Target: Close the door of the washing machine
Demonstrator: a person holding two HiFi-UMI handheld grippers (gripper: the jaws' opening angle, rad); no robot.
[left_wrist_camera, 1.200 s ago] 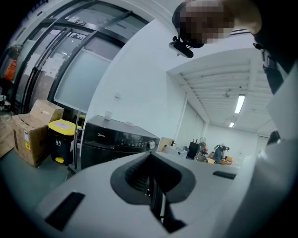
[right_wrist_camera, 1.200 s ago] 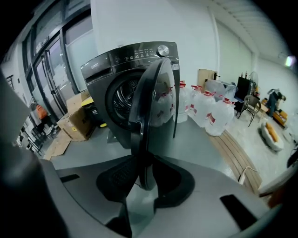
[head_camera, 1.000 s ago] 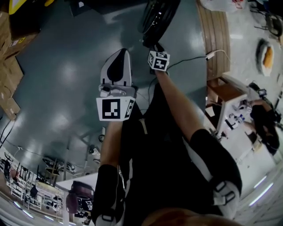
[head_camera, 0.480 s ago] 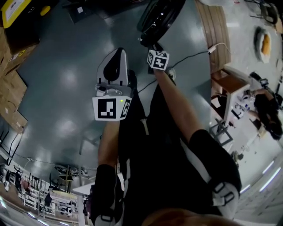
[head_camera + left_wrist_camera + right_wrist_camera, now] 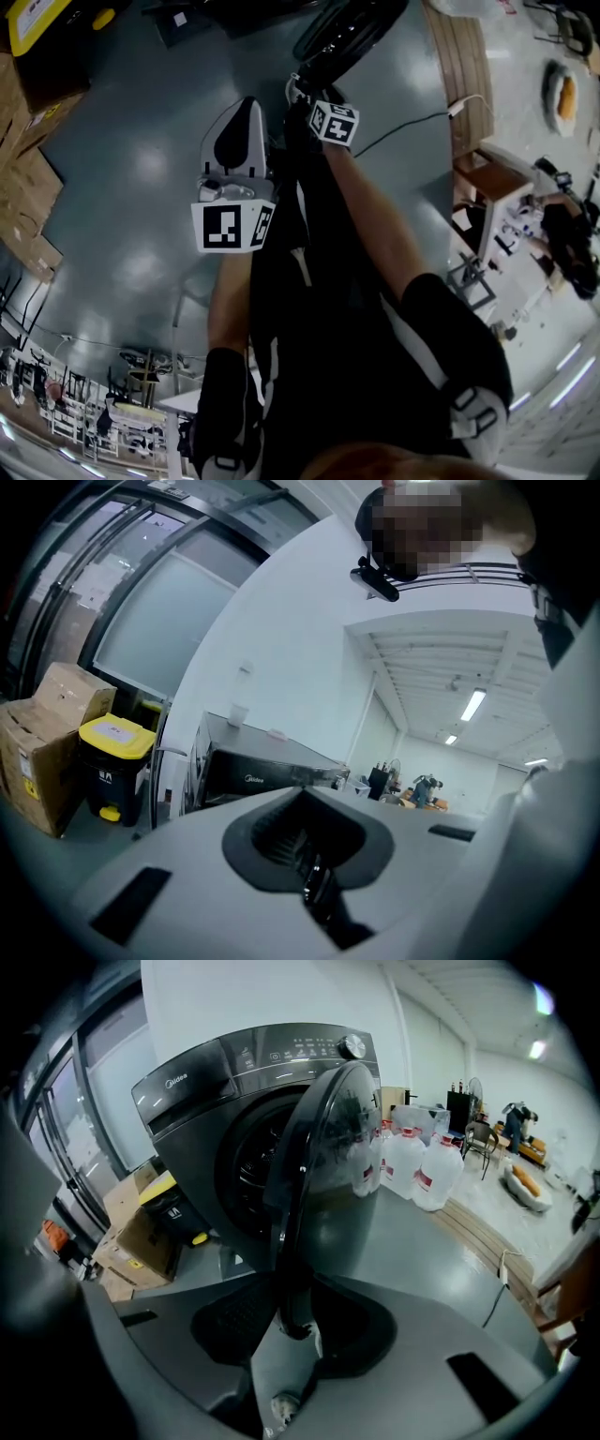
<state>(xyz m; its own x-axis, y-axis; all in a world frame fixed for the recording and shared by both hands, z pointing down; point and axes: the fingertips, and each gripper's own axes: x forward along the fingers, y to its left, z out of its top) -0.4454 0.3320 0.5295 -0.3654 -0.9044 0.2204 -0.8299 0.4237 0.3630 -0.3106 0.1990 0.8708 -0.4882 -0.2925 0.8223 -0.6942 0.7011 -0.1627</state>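
Observation:
A dark grey washing machine stands ahead in the right gripper view with its round door swung open. The door's lower rim runs between the jaws of my right gripper. Those jaws have just been opening and stand a little off the rim on both sides. In the head view the right gripper sits at the dark door. My left gripper is held to its left over the floor, shut with nothing in it. In the left gripper view the left gripper points past the machine's side.
Cardboard boxes and a black bin with a yellow lid stand left of the machine. Large water bottles stand to its right by a wooden strip. A cable lies across the grey floor.
The whole view has shifted: the boxes at the left have come further in and the door has slid right. The left gripper has moved slightly left. The right gripper stays at the door's rim.

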